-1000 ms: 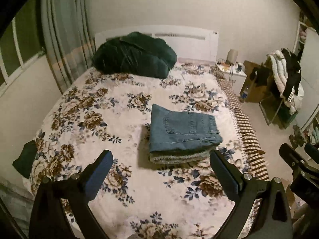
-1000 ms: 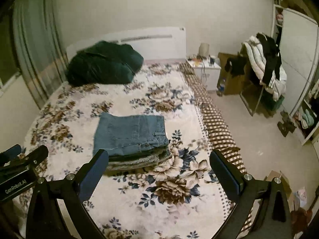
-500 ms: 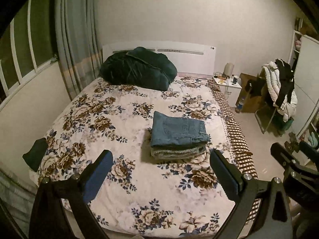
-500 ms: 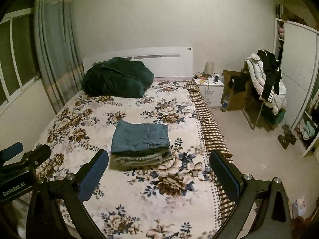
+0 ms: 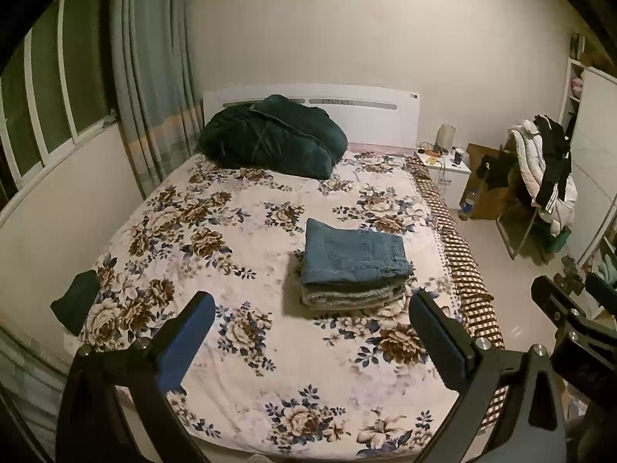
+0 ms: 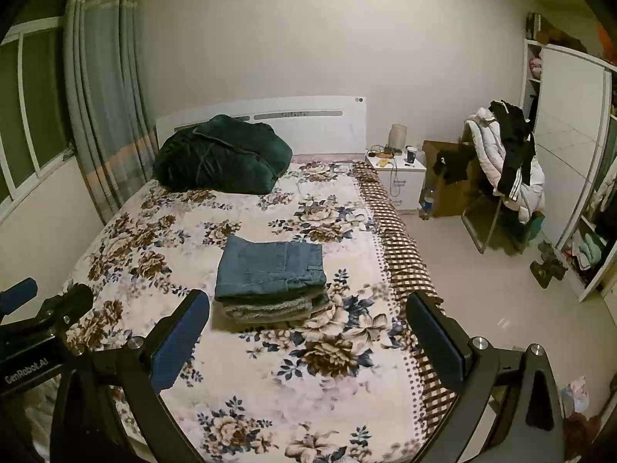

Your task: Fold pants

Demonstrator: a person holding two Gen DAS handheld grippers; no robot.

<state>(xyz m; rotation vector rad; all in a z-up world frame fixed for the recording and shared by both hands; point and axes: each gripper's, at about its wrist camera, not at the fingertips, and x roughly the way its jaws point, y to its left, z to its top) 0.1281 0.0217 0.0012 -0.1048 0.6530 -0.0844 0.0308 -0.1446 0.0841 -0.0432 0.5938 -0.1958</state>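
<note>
Folded blue jeans (image 5: 354, 256) sit atop a grey folded garment (image 5: 353, 296) on floral bedspread (image 5: 231, 239). Left gripper (image 5: 310, 322) held above bed's foot, jaws spread wide, empty. Dark green bundle (image 5: 272, 135) against headboard (image 5: 370, 115).

The left gripper (image 5: 311, 316) is a matte black forked frame with two flat fingers faced in dark blue pads (image 5: 191, 337), and silver round screw heads sit on each arm. The right gripper (image 6: 307, 318) has the same build; white "GenRobot.AI" lettering marks the black body beside it.
</note>
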